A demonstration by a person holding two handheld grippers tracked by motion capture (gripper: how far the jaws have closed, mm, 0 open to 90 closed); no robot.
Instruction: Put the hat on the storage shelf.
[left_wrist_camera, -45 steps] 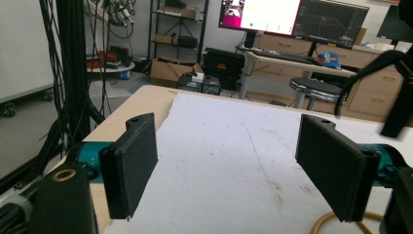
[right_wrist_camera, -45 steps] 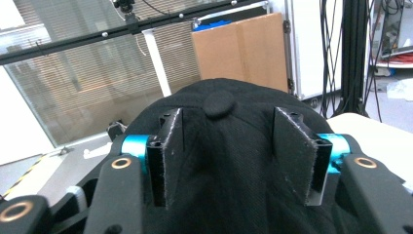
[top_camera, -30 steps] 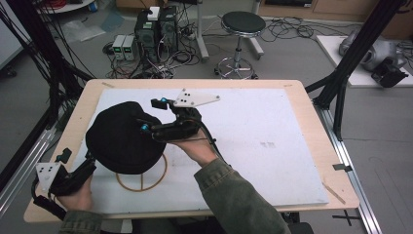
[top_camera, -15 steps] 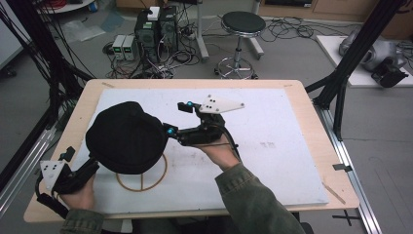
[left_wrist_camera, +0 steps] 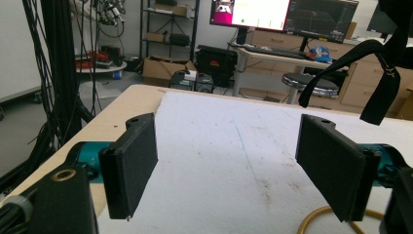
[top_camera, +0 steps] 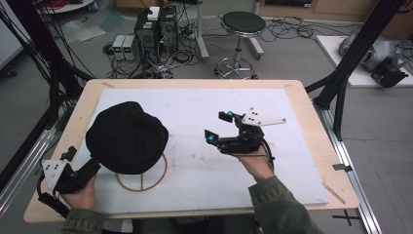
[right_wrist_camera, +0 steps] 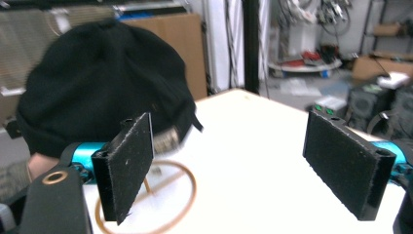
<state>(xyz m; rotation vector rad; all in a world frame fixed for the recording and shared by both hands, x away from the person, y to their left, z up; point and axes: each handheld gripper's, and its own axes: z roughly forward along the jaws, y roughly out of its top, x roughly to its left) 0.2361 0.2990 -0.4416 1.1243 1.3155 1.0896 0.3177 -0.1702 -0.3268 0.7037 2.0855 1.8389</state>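
Black fabric cap [top_camera: 127,137] sits atop wooden ring-based stand [top_camera: 141,180], placement apparently done; left gripper [left_wrist_camera: 229,170] and right gripper [top_camera: 218,126] both gape empty.

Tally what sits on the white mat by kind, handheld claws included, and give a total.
Black cap: 1
Wooden ring stand: 1
Claws: 2, the left claw and the right claw
Total: 4

i get even, soft overhead light, faint shadows; high view soft but readable, right gripper view motion-blurred, left gripper view's monitors [left_wrist_camera: 285,12] glaring
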